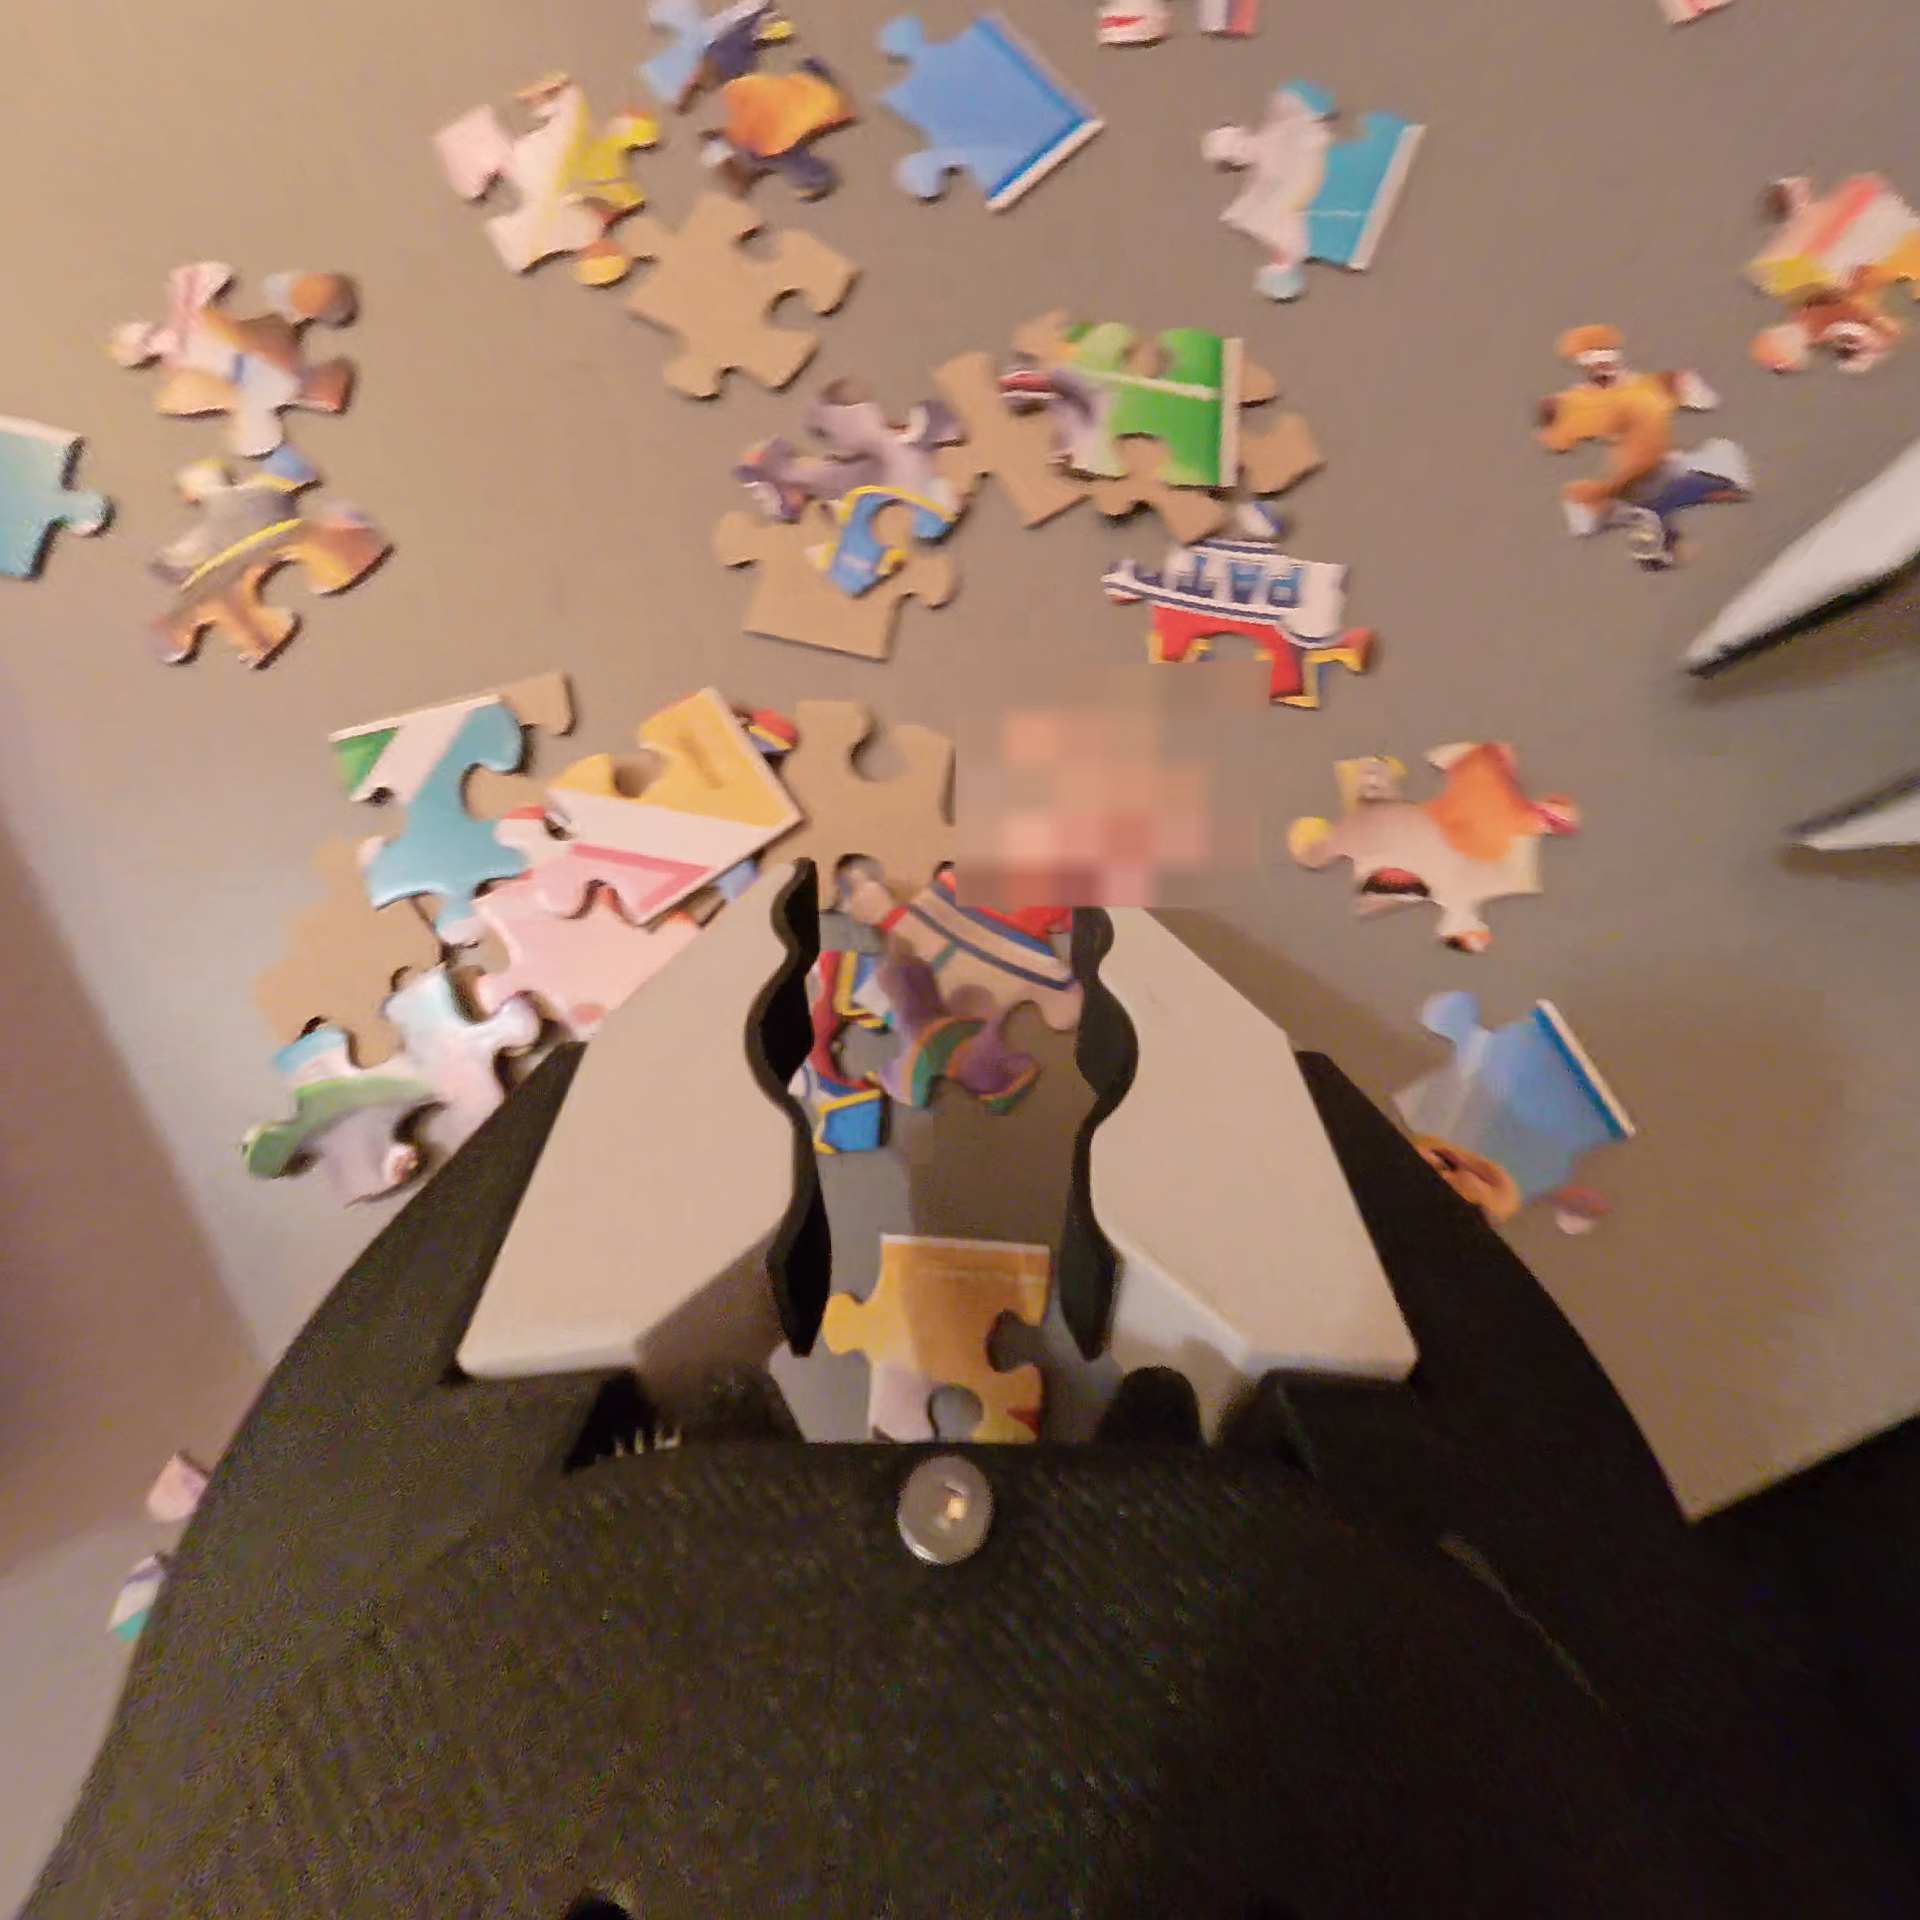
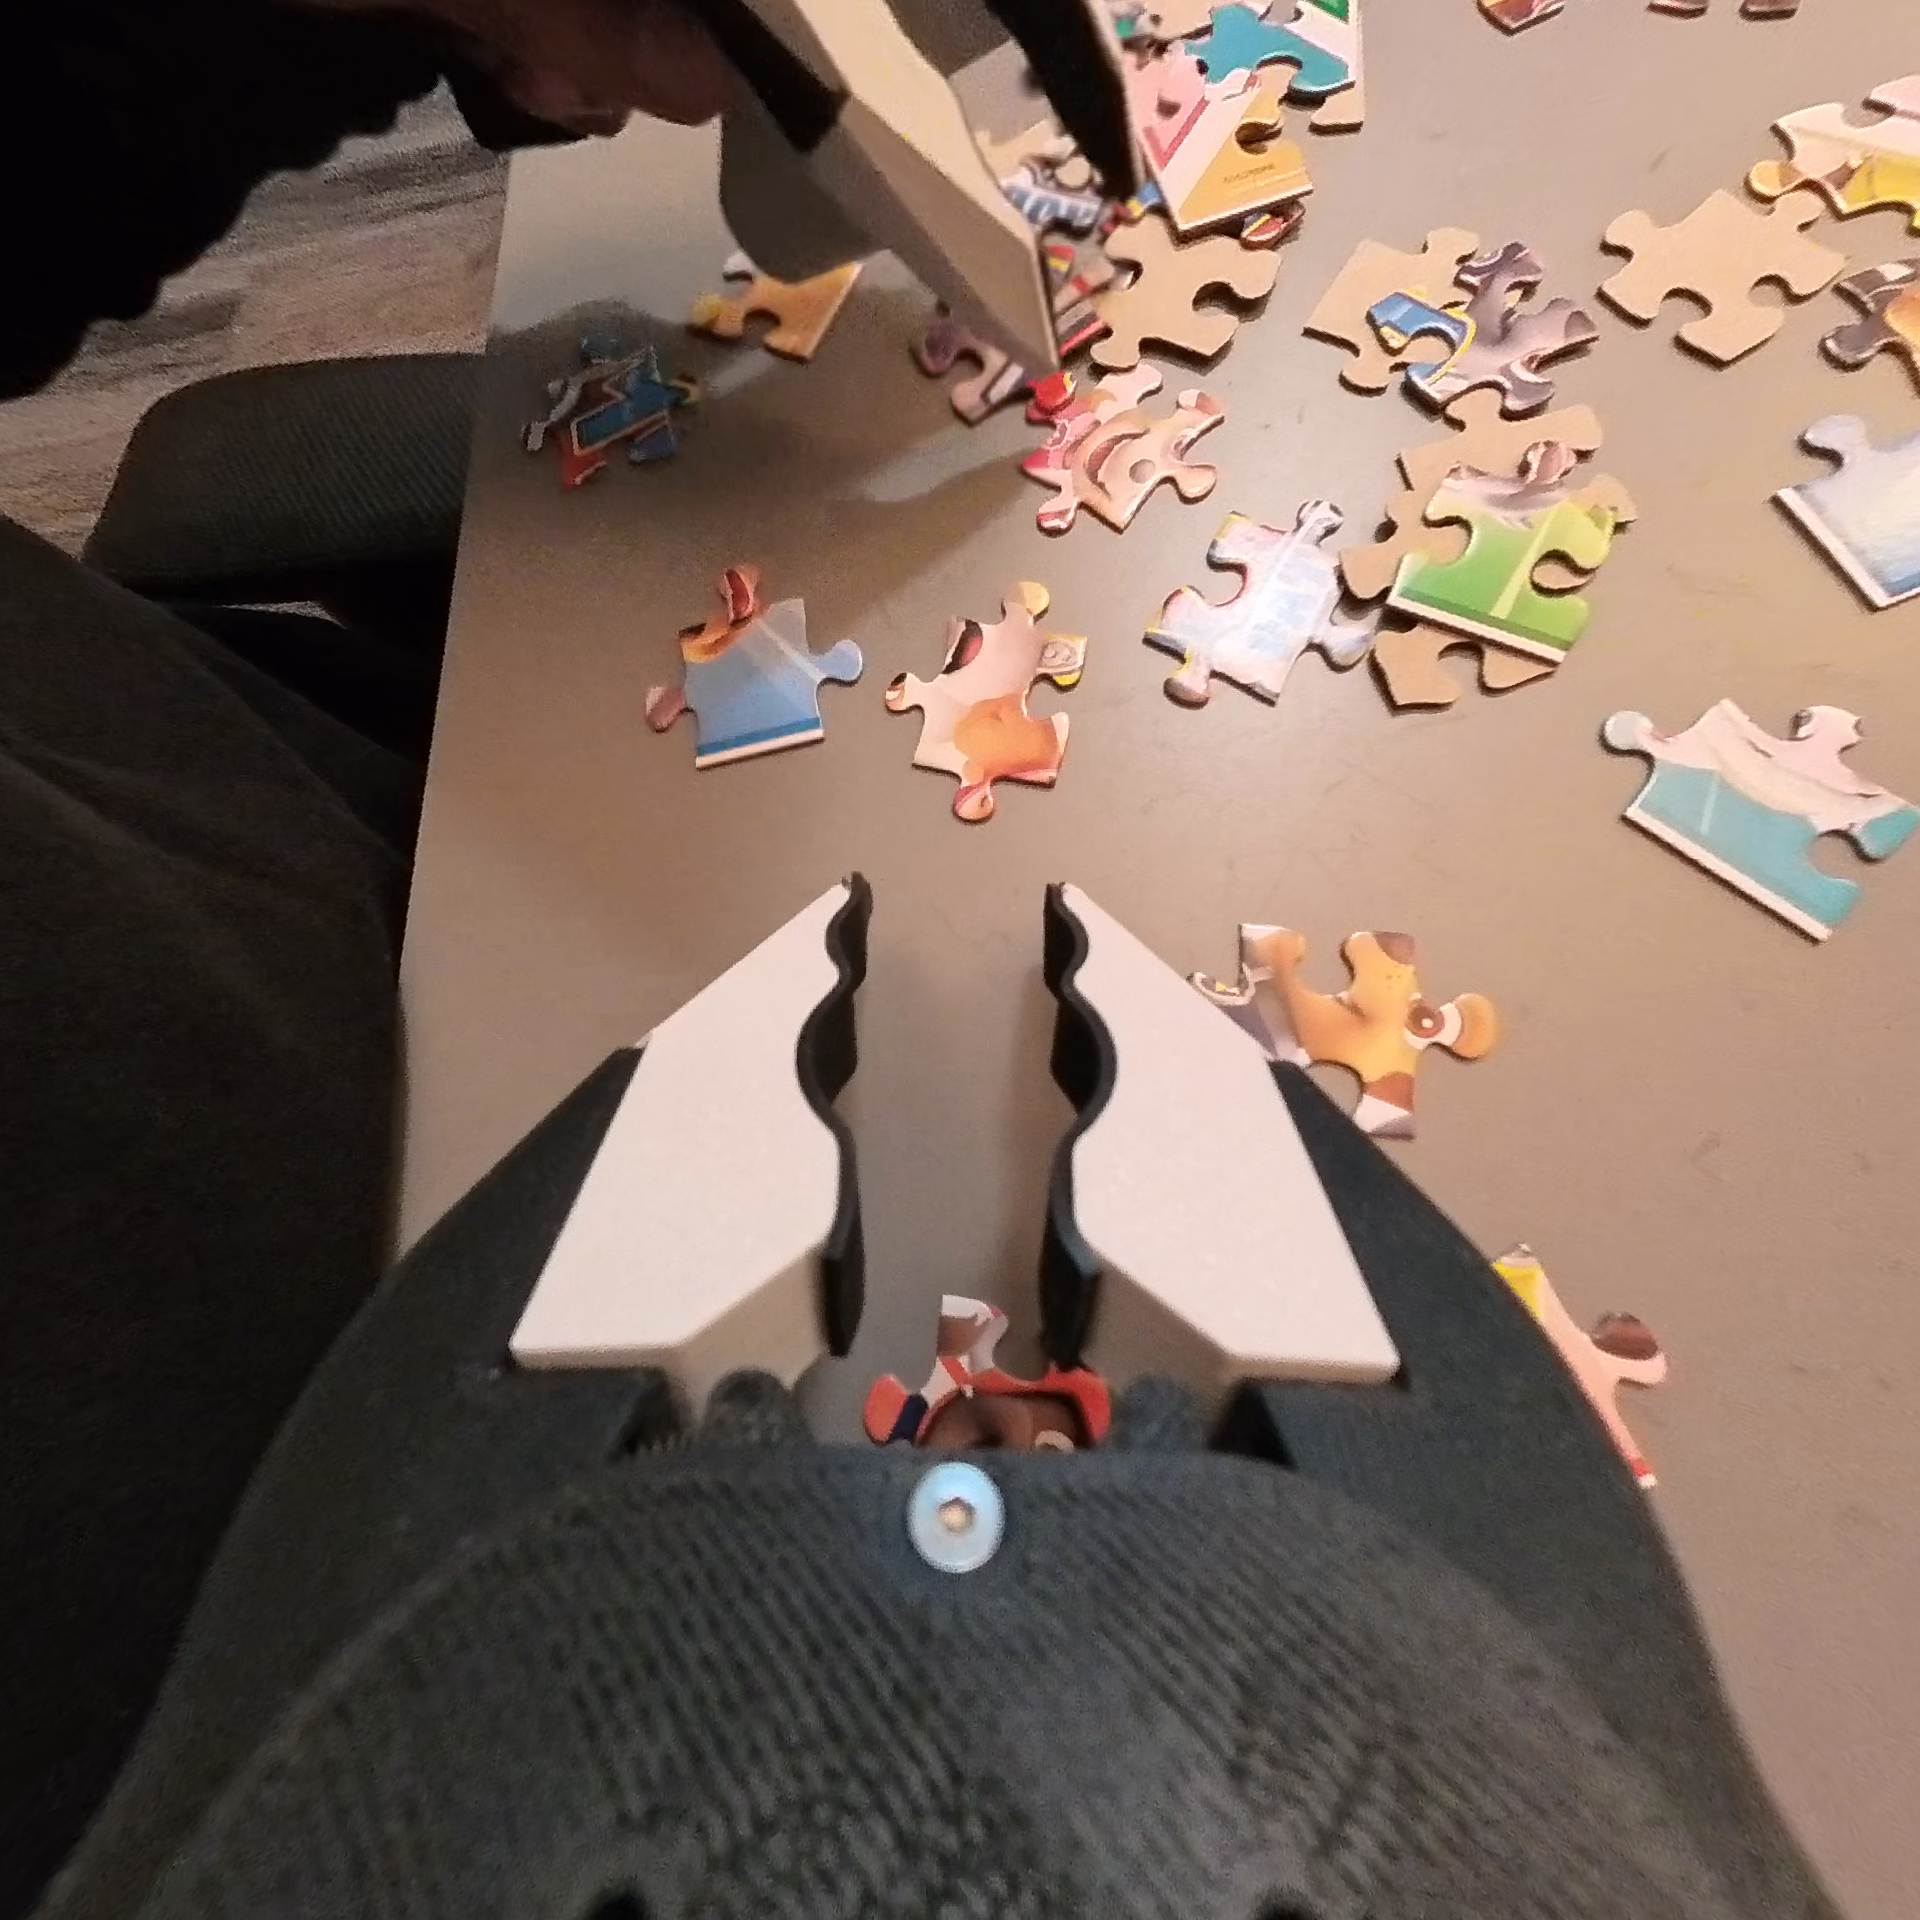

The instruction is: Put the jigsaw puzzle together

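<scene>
My left gripper (image 1: 940,904) is open, low over a heap of jigsaw pieces on the grey table (image 1: 540,540). A striped beige and purple piece (image 1: 977,987) lies in the gap between its pads, and neither pad presses on it. A yellow piece (image 1: 951,1330) lies on the table under the finger bases. In the right wrist view one of the left gripper's white fingers (image 2: 935,187) points down at the same heap. My right gripper (image 2: 956,899) is open and empty over bare table (image 2: 956,831). An orange dog piece (image 2: 1361,1023) lies just right of its right finger.
Many loose pieces lie scattered, some face down showing brown card (image 1: 743,296). The table's near edge (image 2: 447,727) runs down the left of the right wrist view, with a person's dark clothing (image 2: 187,935) beyond it. The right gripper's fingers (image 1: 1808,582) show at the right edge of the left view.
</scene>
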Available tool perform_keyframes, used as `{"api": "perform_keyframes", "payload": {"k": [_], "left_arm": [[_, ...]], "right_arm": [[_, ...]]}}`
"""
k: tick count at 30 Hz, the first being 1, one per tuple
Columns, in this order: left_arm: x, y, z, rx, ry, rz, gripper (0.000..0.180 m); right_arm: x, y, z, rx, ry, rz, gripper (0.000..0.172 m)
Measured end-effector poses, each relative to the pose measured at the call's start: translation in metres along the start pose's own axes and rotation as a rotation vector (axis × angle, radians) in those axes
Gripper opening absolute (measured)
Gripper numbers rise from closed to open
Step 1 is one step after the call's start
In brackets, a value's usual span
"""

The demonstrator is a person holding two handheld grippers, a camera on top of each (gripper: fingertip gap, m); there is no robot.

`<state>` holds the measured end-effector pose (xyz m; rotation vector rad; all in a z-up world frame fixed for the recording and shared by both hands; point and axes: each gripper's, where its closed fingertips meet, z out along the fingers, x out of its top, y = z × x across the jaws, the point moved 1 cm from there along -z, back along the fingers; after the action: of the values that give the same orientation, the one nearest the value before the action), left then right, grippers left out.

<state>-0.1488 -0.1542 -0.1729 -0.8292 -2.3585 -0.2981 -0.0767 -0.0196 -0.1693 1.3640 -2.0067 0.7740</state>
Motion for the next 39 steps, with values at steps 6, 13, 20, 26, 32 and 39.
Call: {"api": "perform_keyframes", "payload": {"k": [6, 13, 20, 26, 32, 39], "left_arm": [[0.003, -0.009, 0.013, 0.005, -0.012, -0.103, 0.051], [0.009, -0.015, 0.021, 0.071, -0.035, -0.042, 0.052], [0.007, -0.014, 0.018, 0.047, -0.043, -0.038, 0.041], [0.019, -0.015, 0.005, 0.000, 0.043, -0.108, 0.024], [0.020, -0.020, 0.010, -0.005, 0.059, -0.130, 0.048], [0.016, -0.025, 0.025, 0.090, -0.016, -0.006, 0.053]], "right_arm": [[-0.001, 0.001, -0.002, -0.008, 0.004, 0.008, 0.032], [-0.002, 0.003, -0.002, -0.011, 0.001, 0.009, 0.032], [-0.002, 0.005, -0.002, -0.017, 0.002, 0.011, 0.032], [-0.001, 0.007, -0.003, -0.023, 0.010, 0.009, 0.032], [0.002, 0.006, -0.001, -0.020, 0.012, 0.001, 0.031], [0.001, 0.006, -0.004, -0.035, 0.014, 0.001, 0.031]]}}
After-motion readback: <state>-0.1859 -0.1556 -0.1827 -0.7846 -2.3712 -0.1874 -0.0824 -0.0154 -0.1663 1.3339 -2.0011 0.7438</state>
